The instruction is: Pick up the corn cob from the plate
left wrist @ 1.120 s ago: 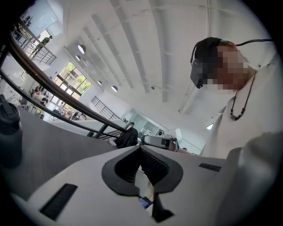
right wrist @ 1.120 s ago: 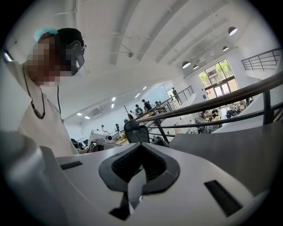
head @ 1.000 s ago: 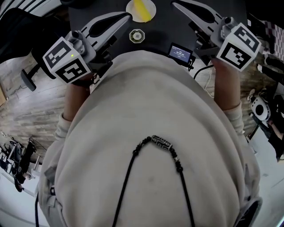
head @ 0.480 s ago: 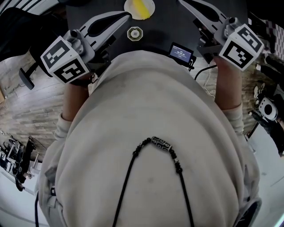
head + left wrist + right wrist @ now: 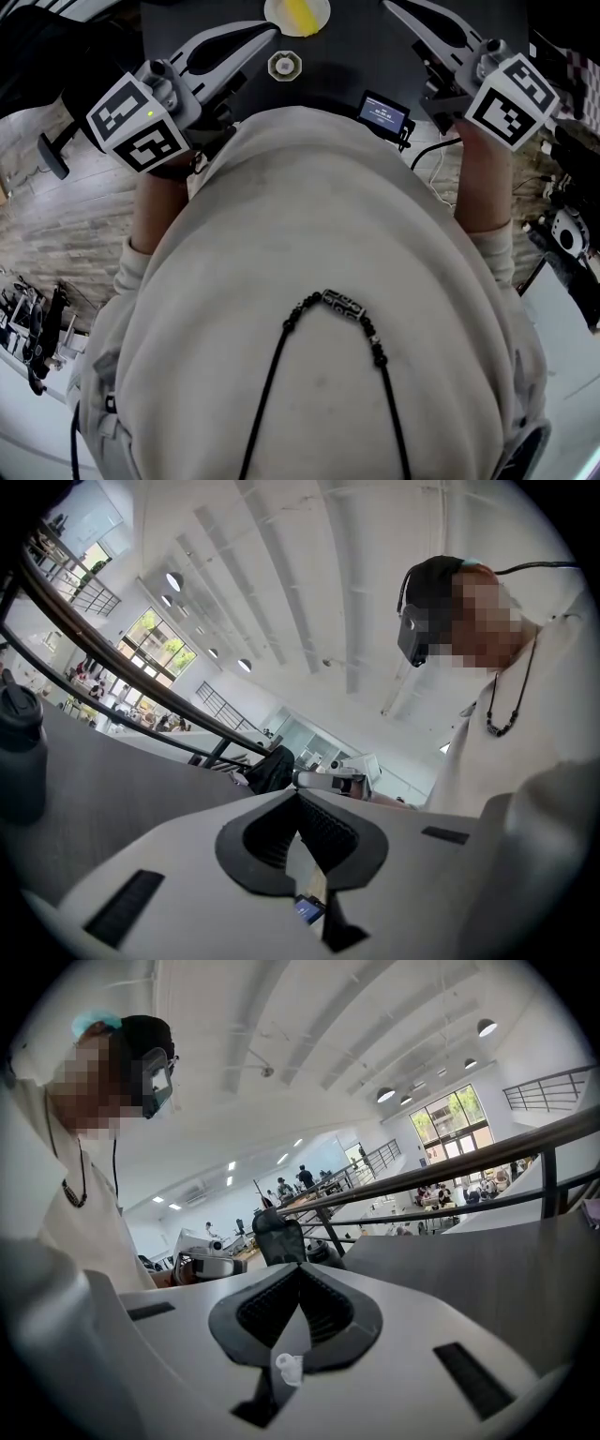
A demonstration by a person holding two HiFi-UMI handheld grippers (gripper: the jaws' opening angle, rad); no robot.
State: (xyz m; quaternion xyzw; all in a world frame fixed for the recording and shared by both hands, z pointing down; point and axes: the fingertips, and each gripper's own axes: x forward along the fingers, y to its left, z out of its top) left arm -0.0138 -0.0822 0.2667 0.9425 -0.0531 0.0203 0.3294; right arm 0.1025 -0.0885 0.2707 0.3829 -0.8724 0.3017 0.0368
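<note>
Left gripper (image 5: 268, 35): jaws together, nothing held, tips just beside the plate (image 5: 274, 11). Corn cob (image 5: 300, 14) lies on the plate just beyond them, its long axis roughly crosswise to that gripper. Small hexagonal piece (image 5: 286, 67) sits near the plate, probably not blocking the reach. Right gripper (image 5: 392, 7): closed, empty, farther from the cob.

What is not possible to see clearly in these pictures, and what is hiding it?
- Corn cob and plate: head view, far part cut off by the top edge; neither gripper view shows them.
- Table: head view, near part hidden by the person's chest.
- Small screen: head view, print too small to read.
- Small round thing beside the plate: head view, too small to identify.
</note>
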